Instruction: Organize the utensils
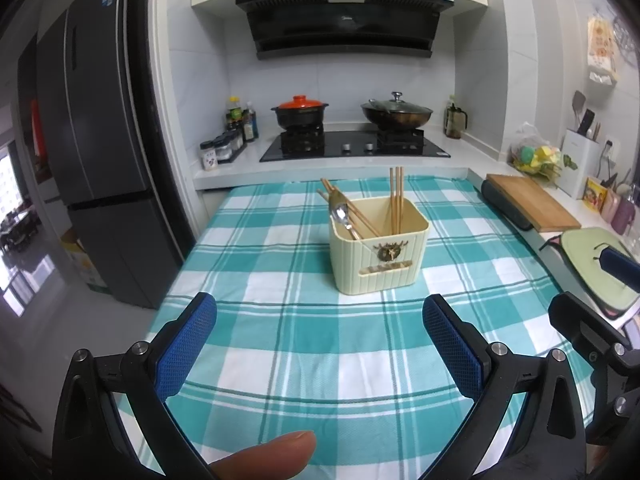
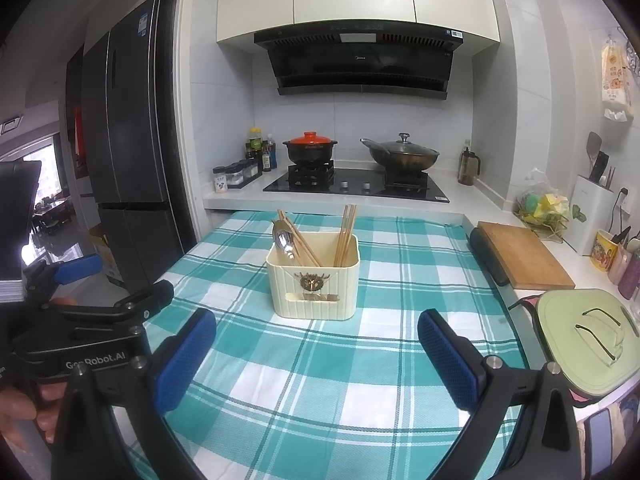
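A cream ribbed utensil holder [image 1: 378, 258] [image 2: 314, 290] stands on the teal checked tablecloth [image 1: 280, 360] [image 2: 320, 380]. Inside it lean several wooden chopsticks [image 1: 397, 200] [image 2: 347, 232] and a metal spoon [image 1: 341, 216] [image 2: 283, 242]. My left gripper [image 1: 320, 312] hovers open in front of the holder, nothing between its blue pads [image 1: 188, 344]. My right gripper [image 2: 316, 328] is also open and empty, a short way before the holder. The left gripper [image 2: 80, 276] shows at the left edge of the right wrist view, and the right gripper's body [image 1: 592, 328] at the right of the left wrist view.
Behind the cloth is a stove with an orange-lidded pot [image 1: 299, 111] and a lidded wok [image 1: 396, 114]. A wooden cutting board [image 2: 520, 254] and a green lid [image 2: 584, 336] lie to the right. A dark fridge [image 1: 100, 140] stands left. A finger [image 1: 272, 456] shows below.
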